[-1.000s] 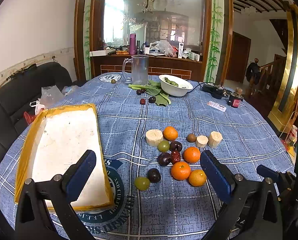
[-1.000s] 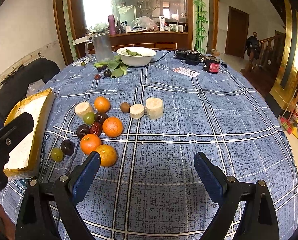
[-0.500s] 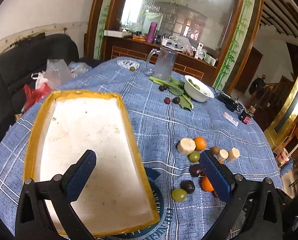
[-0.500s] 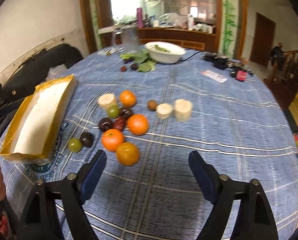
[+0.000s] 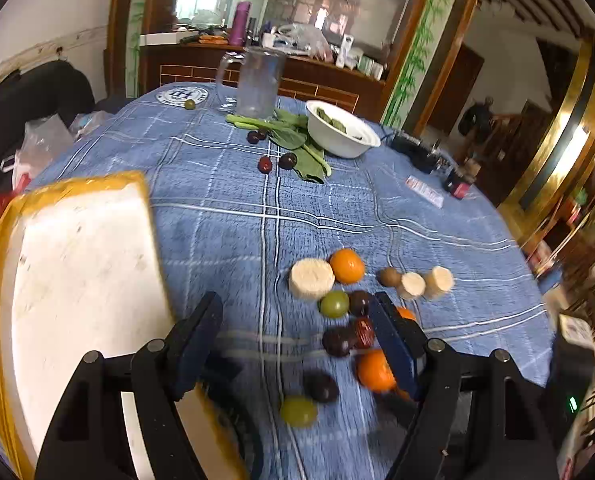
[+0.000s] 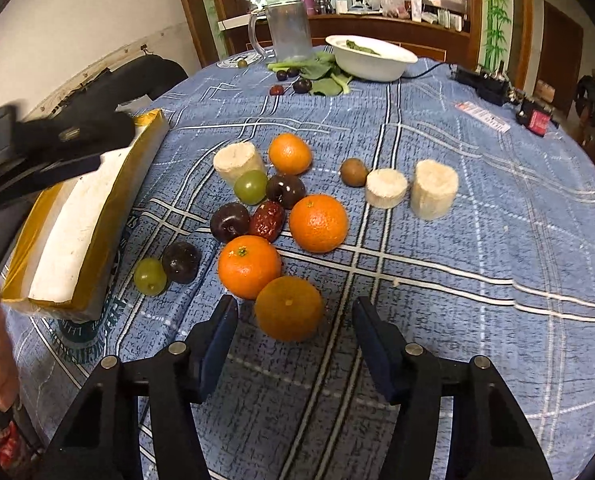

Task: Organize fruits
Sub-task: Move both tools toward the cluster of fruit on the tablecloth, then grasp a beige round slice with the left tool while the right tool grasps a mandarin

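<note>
At the bottom of the right wrist view, the right gripper (image 6: 295, 338) is pointed down at the nearest round orange mandarin (image 6: 289, 308). Its jaws are closing, and the mandarin sits just ahead of the tips, not yet pinched. This fruit is likely being picked first because it is closest.

In the left wrist view, the left gripper (image 5: 297, 344) is seen low in the frame with its jaws closing too. Nothing is held. Its left finger is over the edge of the white foam tray with yellow tape (image 5: 77, 264), perhaps so the tray can be gripped or steadied.

In the middle, more mandarins, dark plums (image 6: 230, 222), green grapes (image 6: 150, 276) and pale cut chunks (image 6: 433, 188) are bunched on the blue checked cloth (image 6: 477, 320), all outside the tray.

Far back, a white bowl (image 6: 373, 62) is seen.
</note>
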The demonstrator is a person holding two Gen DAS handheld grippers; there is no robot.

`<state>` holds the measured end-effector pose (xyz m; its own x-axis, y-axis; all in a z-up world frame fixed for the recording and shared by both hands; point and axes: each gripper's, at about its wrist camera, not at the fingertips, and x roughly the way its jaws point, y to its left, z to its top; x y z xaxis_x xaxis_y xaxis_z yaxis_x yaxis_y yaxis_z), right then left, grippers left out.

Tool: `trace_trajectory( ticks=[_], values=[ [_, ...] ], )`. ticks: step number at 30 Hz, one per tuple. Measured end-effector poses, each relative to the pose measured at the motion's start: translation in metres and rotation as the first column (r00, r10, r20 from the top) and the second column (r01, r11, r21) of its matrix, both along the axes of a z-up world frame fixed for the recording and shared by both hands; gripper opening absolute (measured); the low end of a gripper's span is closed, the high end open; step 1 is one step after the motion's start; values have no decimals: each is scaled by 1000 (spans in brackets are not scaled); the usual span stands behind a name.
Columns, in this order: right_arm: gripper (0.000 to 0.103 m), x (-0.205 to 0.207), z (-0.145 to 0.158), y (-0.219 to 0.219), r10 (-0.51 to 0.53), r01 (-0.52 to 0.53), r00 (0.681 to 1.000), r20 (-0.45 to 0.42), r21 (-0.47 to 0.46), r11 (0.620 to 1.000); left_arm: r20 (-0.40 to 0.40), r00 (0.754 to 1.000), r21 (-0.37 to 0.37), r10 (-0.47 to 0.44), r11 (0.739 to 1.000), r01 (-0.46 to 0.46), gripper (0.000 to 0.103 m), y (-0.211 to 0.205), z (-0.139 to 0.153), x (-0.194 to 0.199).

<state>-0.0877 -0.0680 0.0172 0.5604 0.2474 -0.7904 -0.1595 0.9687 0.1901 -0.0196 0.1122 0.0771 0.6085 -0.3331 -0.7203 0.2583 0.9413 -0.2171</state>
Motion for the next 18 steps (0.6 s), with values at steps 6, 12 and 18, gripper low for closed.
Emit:
trace_trajectory(
  ticks=[6, 12, 18],
  values=[
    [60, -1, 0, -3, 10, -10, 1000, 15, 34, 999, -101, 994, 24, 39, 999, -37, 75, -24, -24, 49],
    [51, 0, 0, -6, 19, -20, 1000, 18, 68, 997, -136, 990, 99, 40, 995, -27, 75, -43, -48, 72],
    [51, 0, 0, -7, 22, -24, 1000, 21, 82, 996, -140, 990, 122, 27, 993, -10, 67, -49, -56, 70]
  ],
)
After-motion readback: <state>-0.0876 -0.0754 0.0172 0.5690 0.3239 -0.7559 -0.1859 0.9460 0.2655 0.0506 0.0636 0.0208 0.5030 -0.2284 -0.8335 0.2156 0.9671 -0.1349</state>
